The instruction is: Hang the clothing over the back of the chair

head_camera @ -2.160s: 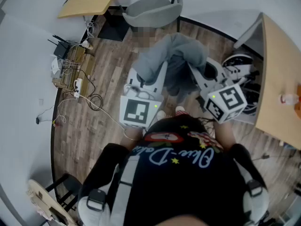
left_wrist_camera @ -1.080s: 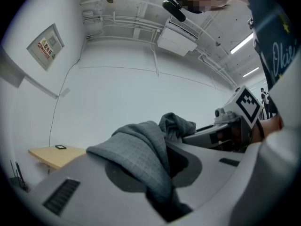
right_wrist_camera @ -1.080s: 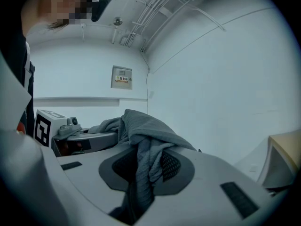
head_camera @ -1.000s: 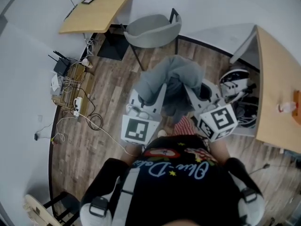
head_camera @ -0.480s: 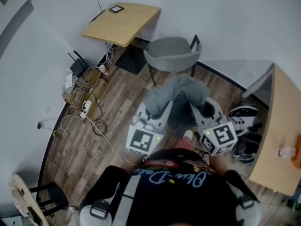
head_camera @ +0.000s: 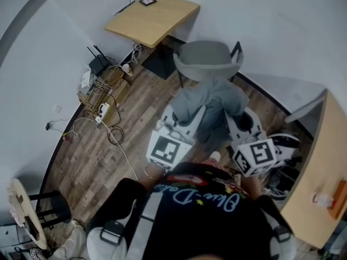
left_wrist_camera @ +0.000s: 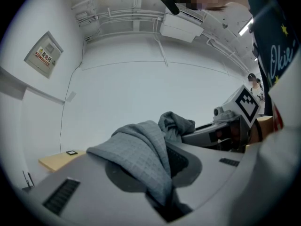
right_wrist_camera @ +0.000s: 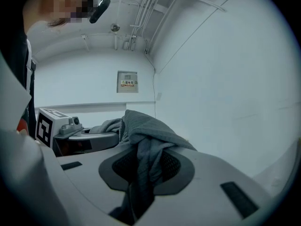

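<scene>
Clothing (head_camera: 210, 103), a grey garment, hangs bunched in the air between my two tools, over the wooden floor (head_camera: 108, 161), resting on nothing yet. Left tool (head_camera: 191, 118) pinches one fold, right tool (head_camera: 232, 121) another; each tool's own view shows cloth clamped between the jaws and trailing down. Change over the last two seconds: the grey chair (head_camera: 209, 58) by the wall, beside the wooden surface (head_camera: 152, 18), has drawn much closer, and in the head view the garment's far edge now sits just short of it. Grip unchanged throughout. I judge the carry nearly done; still to do: raise the cloth above the chair back and drape it. Risk: hanging bulk snagging the seat.
</scene>
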Motion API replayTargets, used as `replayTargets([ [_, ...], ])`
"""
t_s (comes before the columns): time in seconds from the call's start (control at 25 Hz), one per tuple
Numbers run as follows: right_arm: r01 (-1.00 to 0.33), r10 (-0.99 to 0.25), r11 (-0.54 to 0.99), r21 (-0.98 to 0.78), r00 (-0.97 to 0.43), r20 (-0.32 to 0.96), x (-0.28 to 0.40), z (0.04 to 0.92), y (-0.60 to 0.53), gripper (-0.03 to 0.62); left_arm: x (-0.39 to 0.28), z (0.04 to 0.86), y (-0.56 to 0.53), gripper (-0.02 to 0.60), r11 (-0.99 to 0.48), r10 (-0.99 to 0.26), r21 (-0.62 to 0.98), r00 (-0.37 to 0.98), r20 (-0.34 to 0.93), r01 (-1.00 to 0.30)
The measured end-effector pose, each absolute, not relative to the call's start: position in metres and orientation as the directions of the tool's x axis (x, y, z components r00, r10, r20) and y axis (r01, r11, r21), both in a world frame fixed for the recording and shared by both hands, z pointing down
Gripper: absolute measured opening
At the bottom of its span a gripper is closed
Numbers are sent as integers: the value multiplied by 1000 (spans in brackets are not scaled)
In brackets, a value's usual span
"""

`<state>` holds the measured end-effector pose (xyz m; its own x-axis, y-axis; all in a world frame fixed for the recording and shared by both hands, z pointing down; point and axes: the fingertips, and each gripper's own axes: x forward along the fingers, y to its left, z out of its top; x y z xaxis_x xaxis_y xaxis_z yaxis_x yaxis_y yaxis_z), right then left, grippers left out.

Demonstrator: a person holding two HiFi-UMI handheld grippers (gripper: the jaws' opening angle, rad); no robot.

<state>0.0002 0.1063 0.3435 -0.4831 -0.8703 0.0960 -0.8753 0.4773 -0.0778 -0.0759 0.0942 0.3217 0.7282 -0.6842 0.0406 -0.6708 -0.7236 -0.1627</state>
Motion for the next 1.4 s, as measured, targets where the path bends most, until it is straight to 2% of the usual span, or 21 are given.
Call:
replayTargets([
  [0.68, -828, -824, 554, -87, -560, 86, 77, 335, 52, 69, 2, 317, 51, 75, -668, -742, -180, 664, 88, -722],
  [1.4, -806, -803, 584, -97, -591, 76, 93, 340, 28, 69, 19, 322, 30, 75, -644, -764, -205, 637, 105, -738],
])
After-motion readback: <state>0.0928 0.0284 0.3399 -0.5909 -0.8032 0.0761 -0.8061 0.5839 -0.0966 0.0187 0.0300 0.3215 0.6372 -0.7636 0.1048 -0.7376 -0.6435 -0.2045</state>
